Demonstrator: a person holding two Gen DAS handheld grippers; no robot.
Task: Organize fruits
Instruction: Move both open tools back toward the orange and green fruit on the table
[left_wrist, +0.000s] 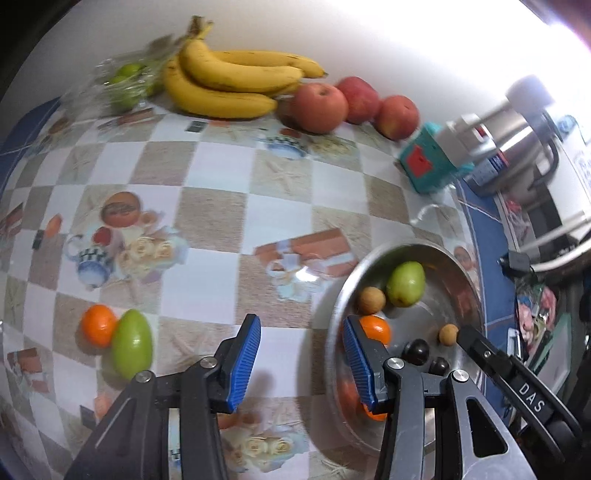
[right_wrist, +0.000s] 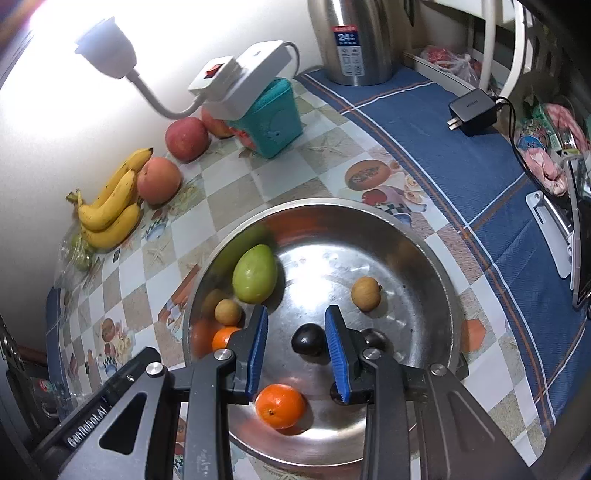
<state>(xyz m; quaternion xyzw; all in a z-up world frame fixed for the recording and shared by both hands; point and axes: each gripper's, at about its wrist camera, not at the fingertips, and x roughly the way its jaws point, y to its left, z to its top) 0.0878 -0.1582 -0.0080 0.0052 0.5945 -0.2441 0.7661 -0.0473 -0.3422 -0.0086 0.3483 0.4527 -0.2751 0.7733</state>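
Observation:
A steel bowl (right_wrist: 424, 258) holds a green fruit (right_wrist: 255, 275), two small tan fruits (right_wrist: 365, 293), two dark round fruits (right_wrist: 308, 339) and two oranges (right_wrist: 280, 406). My right gripper (right_wrist: 297, 347) is open and empty, hovering over the bowl above a dark fruit. My left gripper (left_wrist: 303, 363) is open and empty over the tablecloth, at the bowl's (left_wrist: 332, 325) left rim. On the cloth to its left lie an orange (left_wrist: 98, 325) and a green fruit (left_wrist: 132, 345), touching.
Bananas (left_wrist: 229, 79), three red apples (left_wrist: 321, 107) and bagged green fruit (left_wrist: 125, 81) line the back wall. A teal box (right_wrist: 275, 118) with a power strip, a steel kettle (right_wrist: 351, 37) and a black charger (right_wrist: 471, 110) stand at the table's right.

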